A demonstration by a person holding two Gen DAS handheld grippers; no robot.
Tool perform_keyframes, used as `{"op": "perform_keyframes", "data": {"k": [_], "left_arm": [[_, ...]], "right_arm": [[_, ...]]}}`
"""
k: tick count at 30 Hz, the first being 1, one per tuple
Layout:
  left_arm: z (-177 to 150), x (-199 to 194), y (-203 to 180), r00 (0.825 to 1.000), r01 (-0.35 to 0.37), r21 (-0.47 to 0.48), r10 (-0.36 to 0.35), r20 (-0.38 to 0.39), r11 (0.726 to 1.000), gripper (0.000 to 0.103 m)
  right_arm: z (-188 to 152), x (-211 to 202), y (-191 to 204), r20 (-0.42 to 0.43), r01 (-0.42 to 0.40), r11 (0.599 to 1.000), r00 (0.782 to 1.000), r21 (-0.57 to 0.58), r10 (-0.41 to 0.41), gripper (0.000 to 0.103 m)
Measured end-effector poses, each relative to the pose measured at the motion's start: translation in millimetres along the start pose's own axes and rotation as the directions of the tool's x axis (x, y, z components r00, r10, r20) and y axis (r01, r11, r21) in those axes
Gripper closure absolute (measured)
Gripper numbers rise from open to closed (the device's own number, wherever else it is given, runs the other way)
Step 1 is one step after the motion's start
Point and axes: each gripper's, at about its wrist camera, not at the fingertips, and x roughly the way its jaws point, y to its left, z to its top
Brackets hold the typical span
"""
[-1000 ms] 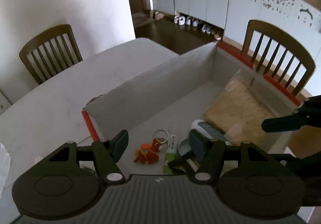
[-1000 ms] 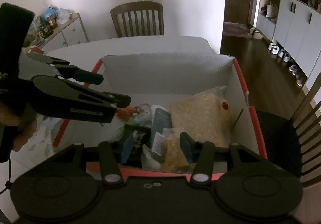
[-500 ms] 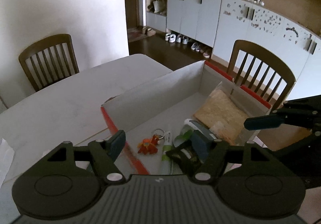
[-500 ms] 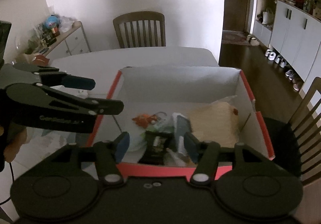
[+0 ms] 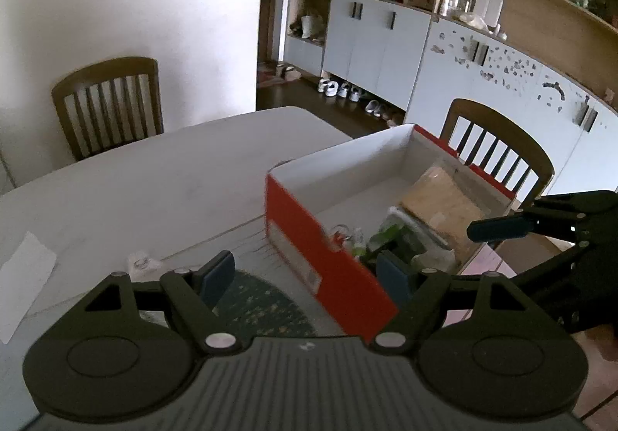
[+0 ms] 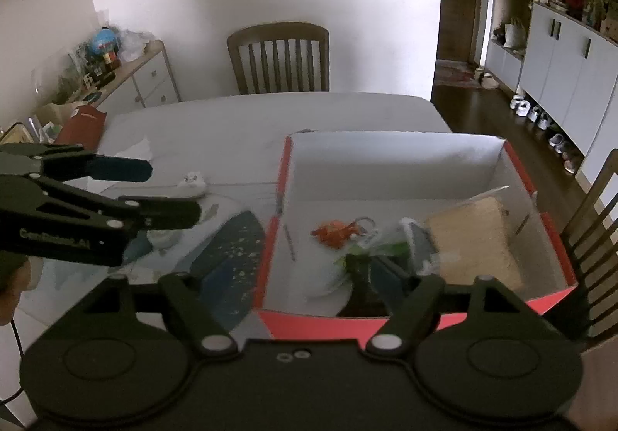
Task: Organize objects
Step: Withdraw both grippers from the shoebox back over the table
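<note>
White table (image 6: 270, 121), mostly bare; dark speckled mat (image 6: 228, 257) on its near part, just left of the box. Small pale item (image 6: 193, 179) on the table past the mat, too blurred to identify. White paper sheet (image 5: 27, 276) at the table's left edge in the left wrist view. Wooden slat-back chair (image 6: 278, 60) at the far end against a white wall; second wooden chair (image 5: 498, 156) behind the box on the cupboard side. Low sideboard (image 6: 146, 79) with clutter on top at left. White cupboards (image 5: 378, 44) with open shelves above, shoes (image 5: 343, 91) lined up on dark floor beneath.

Red shoebox (image 6: 401, 145), white inside, lid off, on the table near its right edge. Inside: tan flat packet (image 6: 471, 241) in clear wrap against the right wall; orange-red figure keychain (image 6: 336, 232) on the floor toward the left; green-and-dark wrappers (image 6: 370, 257) piled near the front wall, details unclear.

Left gripper (image 5: 305, 272) above the mat and the box's left front corner, jaws apart, have just been opening, nothing gripped. Right gripper (image 6: 305, 288) above the box's front-left corner, jaws apart, have just been opening, nothing clamped; dark wrapper seen beyond the right finger, no contact visible.
</note>
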Motion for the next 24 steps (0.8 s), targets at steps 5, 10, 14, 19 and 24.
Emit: {"op": "perform_keyframes", "data": {"k": [5, 10, 14, 19, 24], "left_arm": [[-11.9, -10.6, 25.9, 1.000, -0.020, -0.019, 0.020, -0.005, 1.000, 0.020], [-25.3, -15.6, 55.3, 0.999, -0.033, -0.053, 0.032, -0.027, 0.998, 0.015], [-36.3, -18.6, 77.9, 0.998, -0.061, -0.071, 0.059, -0.030, 0.996, 0.011], [-53.2, -16.8, 107.2, 0.996, -0.086, -0.118, 0.081, -0.042, 0.989, 0.005], [-66.3, -7.6, 127.7, 0.994, -0.105, -0.160, 0.100, -0.042, 0.981, 0.000]], "right_arm": [[-0.3, 3.9, 19.4, -0.006, 0.008, 1.000, 1.000, 0.001, -0.008, 0.018], [-1.4, 9.8, 37.8, -0.005, 0.015, 1.000, 1.000, 0.009, -0.015, 0.014], [-0.7, 14.7, 52.9, -0.009, 0.020, 1.000, 1.000, 0.006, -0.020, 0.013], [5.7, 23.5, 69.9, -0.022, 0.025, 1.000, 0.999, -0.001, -0.025, 0.013], [20.9, 39.2, 82.9, -0.035, 0.024, 1.000, 0.999, -0.005, -0.025, 0.013]]}}
